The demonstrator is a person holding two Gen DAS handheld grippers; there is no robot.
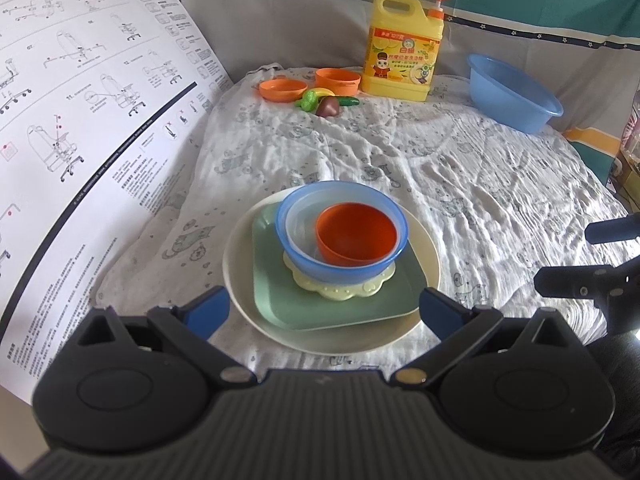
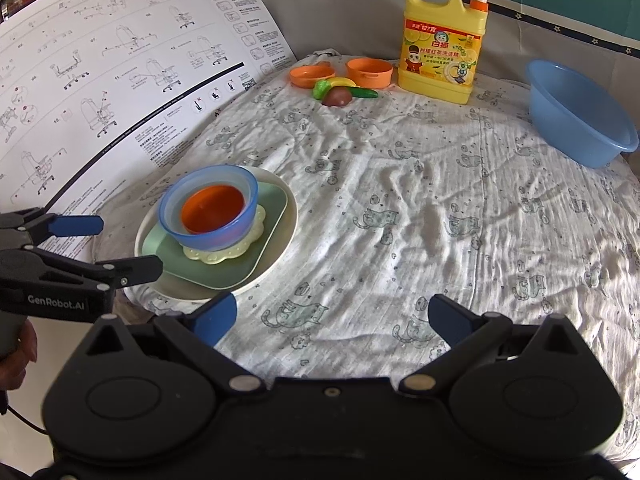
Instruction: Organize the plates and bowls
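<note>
1. The left gripper [image 1: 324, 308] is held with its blue-tipped fingers spread wide, gripping nothing; it is poised just before the near rim of the cream plate [image 1: 240, 304].
2. On that plate a green square plate [image 1: 340, 312] is stacked; on it a pale yellow flower-shaped mat [image 1: 340, 292] is laid; a blue bowl [image 1: 304, 256] is set on the mat, with a clear bowl [image 1: 296, 228] and an orange bowl [image 1: 356, 236] nested inside.
3. The right gripper [image 2: 332, 316] is likewise held wide and empty, over the patterned cloth [image 2: 400, 200], to the right of the stack.
4. At the far edge a yellow detergent bottle [image 2: 440, 56], toy vegetables [image 2: 340, 92] and two small orange dishes [image 2: 368, 72] are seen; a blue basin [image 2: 576, 116] is set far right.
</note>
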